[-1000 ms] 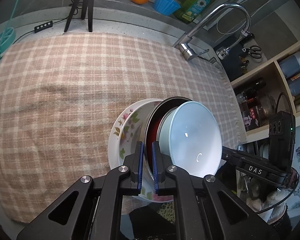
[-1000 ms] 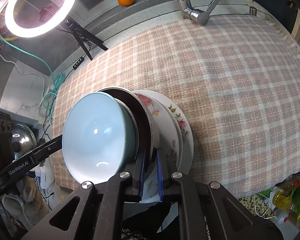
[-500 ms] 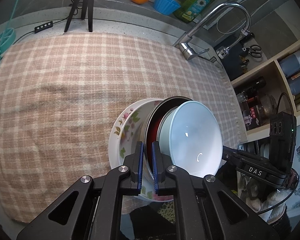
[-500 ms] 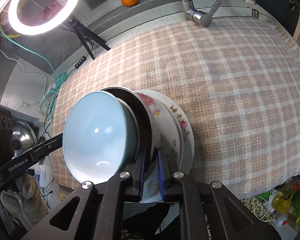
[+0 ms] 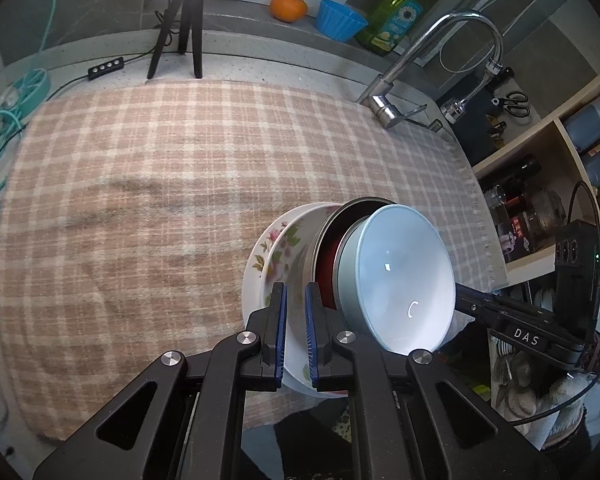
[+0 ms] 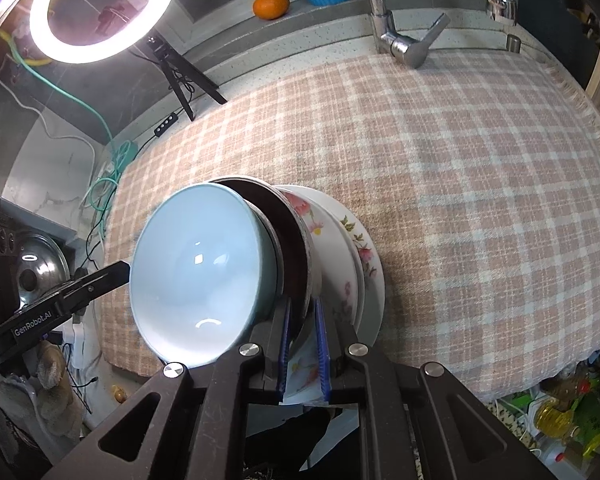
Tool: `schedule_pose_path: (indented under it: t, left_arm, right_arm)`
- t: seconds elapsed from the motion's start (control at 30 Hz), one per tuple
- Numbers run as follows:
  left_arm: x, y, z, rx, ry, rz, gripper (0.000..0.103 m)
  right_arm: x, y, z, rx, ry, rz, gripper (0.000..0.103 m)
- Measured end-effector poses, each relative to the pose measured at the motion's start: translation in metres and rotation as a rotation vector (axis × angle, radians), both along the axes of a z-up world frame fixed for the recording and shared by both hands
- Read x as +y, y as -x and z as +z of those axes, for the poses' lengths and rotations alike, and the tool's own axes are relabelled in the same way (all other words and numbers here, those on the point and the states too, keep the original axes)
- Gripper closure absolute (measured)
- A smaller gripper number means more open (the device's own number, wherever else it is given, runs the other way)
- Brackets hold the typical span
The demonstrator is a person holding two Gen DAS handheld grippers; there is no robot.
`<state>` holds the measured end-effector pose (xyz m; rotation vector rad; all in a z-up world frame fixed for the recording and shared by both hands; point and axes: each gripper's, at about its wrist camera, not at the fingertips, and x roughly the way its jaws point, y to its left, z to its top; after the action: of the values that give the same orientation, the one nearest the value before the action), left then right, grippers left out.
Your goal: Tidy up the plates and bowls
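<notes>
holding a nested stack on edge, i have the left tongs clamped on the floral plate rim and the right tongs clamped on the dark bowl rim; the blue bowl opens sideways, just beyond both tongs above the bench.

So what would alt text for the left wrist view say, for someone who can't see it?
Black two-finger tongs pinch the rim of a stack of dishes held above a pink checked cloth: white floral plates, a dark red-lined metal bowl and a pale blue ceramic bowl. A chrome tap stands behind.
</notes>
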<state>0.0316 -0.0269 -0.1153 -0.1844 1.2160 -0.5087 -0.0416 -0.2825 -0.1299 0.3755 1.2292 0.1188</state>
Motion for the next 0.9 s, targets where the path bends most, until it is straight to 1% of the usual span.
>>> schedule_pose_path:
  t: [0.07,0.27,0.37,0.47,0.53,0.6,0.63,0.7,0.83,0.87,0.9]
  left_arm:
    - [0.0,0.001,0.002,-0.01,-0.005,0.001,0.095]
    - [-0.003,0.01,0.016,-0.077,-0.037,-0.005,0.095]
    - [-0.005,0.017,0.024,-0.116,-0.055,-0.014,0.089]
    - [-0.009,0.025,0.032,-0.156,-0.074,-0.026,0.089]
    - [-0.012,0.03,0.037,-0.183,-0.085,-0.035,0.089]
    - [-0.014,0.036,0.042,-0.207,-0.095,-0.041,0.089]
    - [-0.014,0.039,0.044,-0.216,-0.097,-0.041,0.087]
    - [-0.015,0.045,0.05,-0.238,-0.095,-0.039,0.08]
    - [-0.018,0.054,0.06,-0.284,-0.105,-0.042,0.079]
    - [-0.018,0.057,0.063,-0.297,-0.11,-0.044,0.078]
    - [-0.019,0.059,0.065,-0.309,-0.115,-0.045,0.075]
  right_arm:
    - [0.0,0.001,0.005,-0.013,0.008,0.003,0.091]
    - [-0.003,0.006,0.012,-0.04,0.024,-0.001,0.091]
    - [-0.004,0.012,0.016,-0.064,0.045,-0.006,0.09]
    - [-0.005,0.018,0.021,-0.091,0.071,-0.009,0.09]
    - [-0.007,0.022,0.025,-0.111,0.086,-0.013,0.088]
    - [-0.007,0.026,0.029,-0.13,0.093,-0.014,0.083]
    - [-0.006,0.029,0.031,-0.14,0.1,-0.015,0.082]
    - [-0.005,0.034,0.036,-0.163,0.126,-0.015,0.082]
    - [0.001,0.044,0.048,-0.216,0.17,-0.006,0.08]
    - [0.002,0.046,0.052,-0.231,0.176,-0.008,0.077]
    - [0.002,0.049,0.055,-0.246,0.178,-0.012,0.075]
